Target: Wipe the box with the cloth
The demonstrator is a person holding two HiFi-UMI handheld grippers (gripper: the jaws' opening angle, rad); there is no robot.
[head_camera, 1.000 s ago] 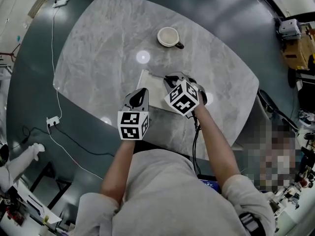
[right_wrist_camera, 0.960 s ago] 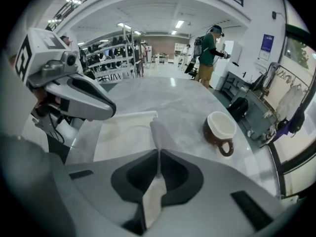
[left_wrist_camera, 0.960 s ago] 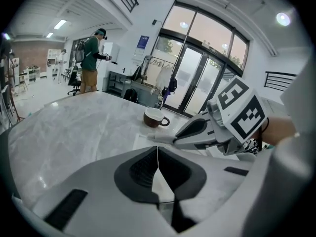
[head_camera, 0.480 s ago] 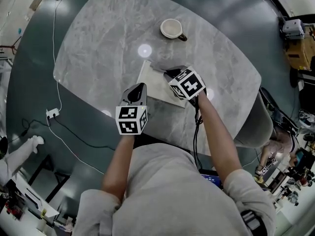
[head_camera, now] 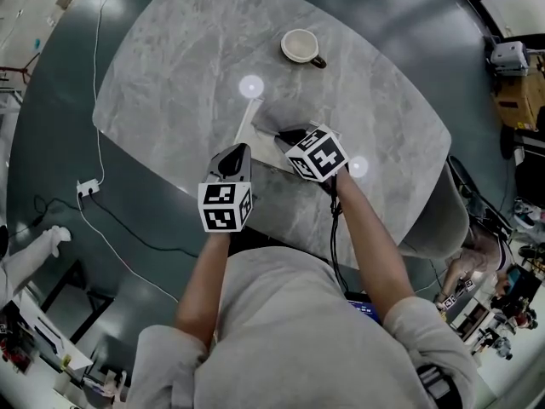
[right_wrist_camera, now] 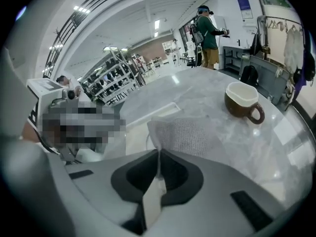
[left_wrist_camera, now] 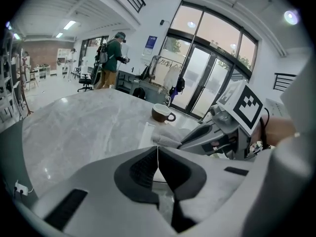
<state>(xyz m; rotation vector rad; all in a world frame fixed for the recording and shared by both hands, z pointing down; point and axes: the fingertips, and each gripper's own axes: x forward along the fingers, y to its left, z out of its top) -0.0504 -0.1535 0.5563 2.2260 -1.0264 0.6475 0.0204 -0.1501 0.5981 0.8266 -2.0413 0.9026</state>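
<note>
A flat white box [head_camera: 256, 143] lies on the marble table [head_camera: 170, 75]. A grey knit cloth [head_camera: 271, 125] is spread on its far part. My right gripper [head_camera: 289, 134] is shut on the cloth's near edge; the right gripper view shows the cloth [right_wrist_camera: 190, 135] fanning out from the closed jaws [right_wrist_camera: 159, 154] over the box [right_wrist_camera: 136, 132]. My left gripper [head_camera: 240, 150] sits at the box's near left side. Its jaws [left_wrist_camera: 158, 149] are shut, with the box [left_wrist_camera: 147, 132] and cloth [left_wrist_camera: 169, 136] just ahead of them.
A brown cup with a white inside [head_camera: 300, 46] stands farther back on the table, also seen as the cup [right_wrist_camera: 242, 101] right of the cloth. The table's near edge [head_camera: 281, 237] lies just below my grippers. A white power strip [head_camera: 88, 187] and cables lie on the floor at left.
My right gripper slid the cloth away across the box, then drew it back a little towards me. The left gripper stayed almost still at the box's near side.
</note>
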